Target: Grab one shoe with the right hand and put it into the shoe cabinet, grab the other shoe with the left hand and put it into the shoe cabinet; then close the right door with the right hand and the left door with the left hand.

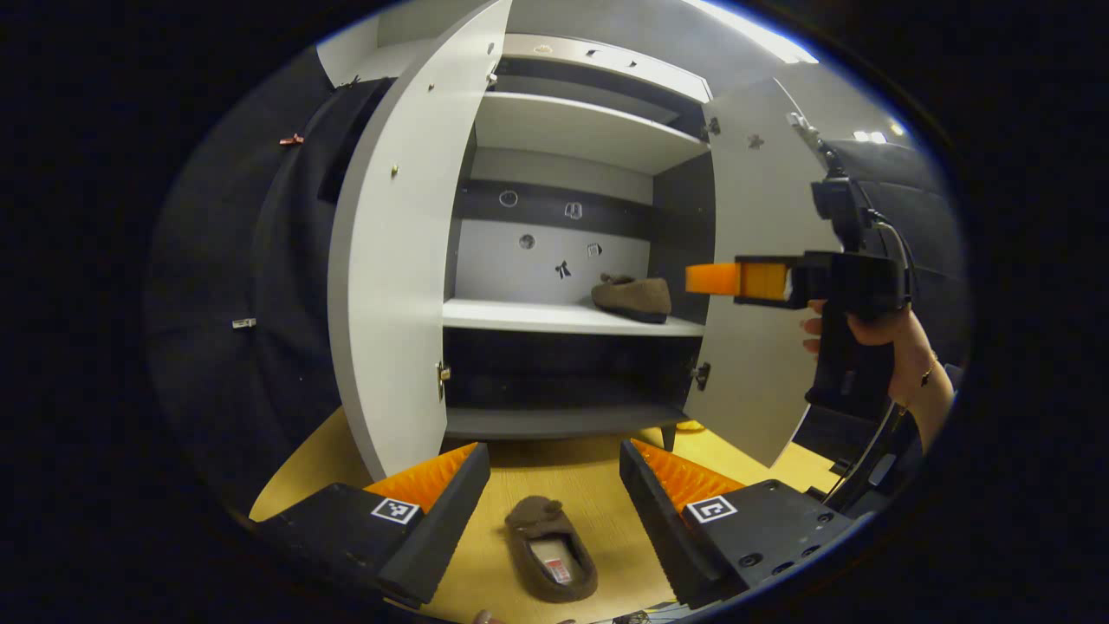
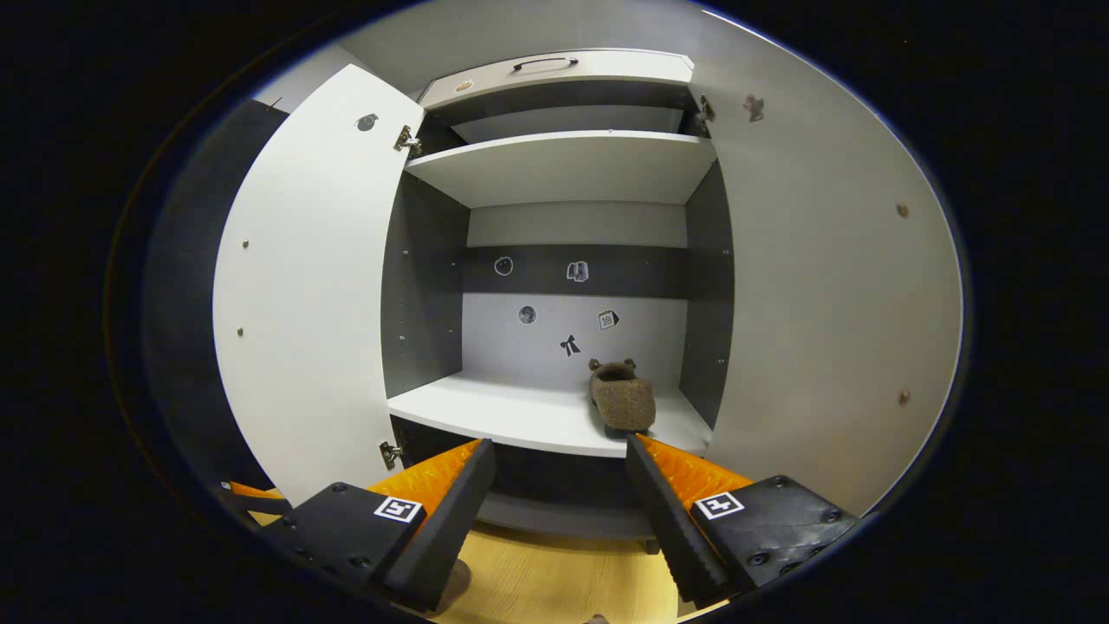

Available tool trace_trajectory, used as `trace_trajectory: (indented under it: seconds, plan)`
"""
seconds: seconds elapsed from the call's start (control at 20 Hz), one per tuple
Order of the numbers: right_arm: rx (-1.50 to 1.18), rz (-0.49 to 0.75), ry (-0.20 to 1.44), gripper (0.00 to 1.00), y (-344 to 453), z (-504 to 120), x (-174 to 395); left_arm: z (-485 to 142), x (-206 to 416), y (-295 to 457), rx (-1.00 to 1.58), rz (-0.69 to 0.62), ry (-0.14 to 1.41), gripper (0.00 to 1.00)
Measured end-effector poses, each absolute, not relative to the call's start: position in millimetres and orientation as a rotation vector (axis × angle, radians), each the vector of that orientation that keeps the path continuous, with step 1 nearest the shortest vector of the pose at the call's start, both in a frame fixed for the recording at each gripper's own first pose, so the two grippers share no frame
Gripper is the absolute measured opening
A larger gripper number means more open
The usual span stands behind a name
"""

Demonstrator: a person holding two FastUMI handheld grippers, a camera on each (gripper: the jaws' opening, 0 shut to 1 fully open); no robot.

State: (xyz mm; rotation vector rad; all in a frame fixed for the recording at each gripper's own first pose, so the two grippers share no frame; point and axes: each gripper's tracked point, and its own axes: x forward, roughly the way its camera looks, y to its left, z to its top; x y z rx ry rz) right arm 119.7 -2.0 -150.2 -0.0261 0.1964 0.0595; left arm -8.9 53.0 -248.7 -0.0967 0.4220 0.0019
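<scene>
One brown slipper (image 1: 550,550) lies on the wooden floor (image 1: 329,459) in front of the shoe cabinet, toe toward the cabinet. My left gripper (image 1: 554,451) hovers open above it, a finger on each side, not touching. The other brown slipper (image 1: 632,297) (image 2: 622,399) rests at the right end of the white middle shelf (image 2: 511,412). My right gripper (image 2: 559,446) is open and holds nothing, a little in front of that shelf. The left gripper view shows the right gripper (image 1: 710,279) side-on, held by a hand (image 1: 875,334) before the right door.
Both white cabinet doors stand wide open: the left door (image 1: 390,286) (image 2: 303,295) and the right door (image 1: 758,347) (image 2: 832,295). A bare upper shelf (image 2: 563,160) and a dark bottom compartment (image 1: 563,381) lie inside. Black cloth wall (image 1: 260,303) flanks the cabinet.
</scene>
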Motion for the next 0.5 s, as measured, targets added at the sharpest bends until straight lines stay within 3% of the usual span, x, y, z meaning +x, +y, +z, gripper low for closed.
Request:
trace_trajectory:
  seconds: [0.5]
  plan:
    - [-0.117, 0.002, 0.207, 0.98, -24.2, -220.0, 84.4, -420.1, -15.2, 72.5, -0.113, 0.090, 0.629, 0.96]
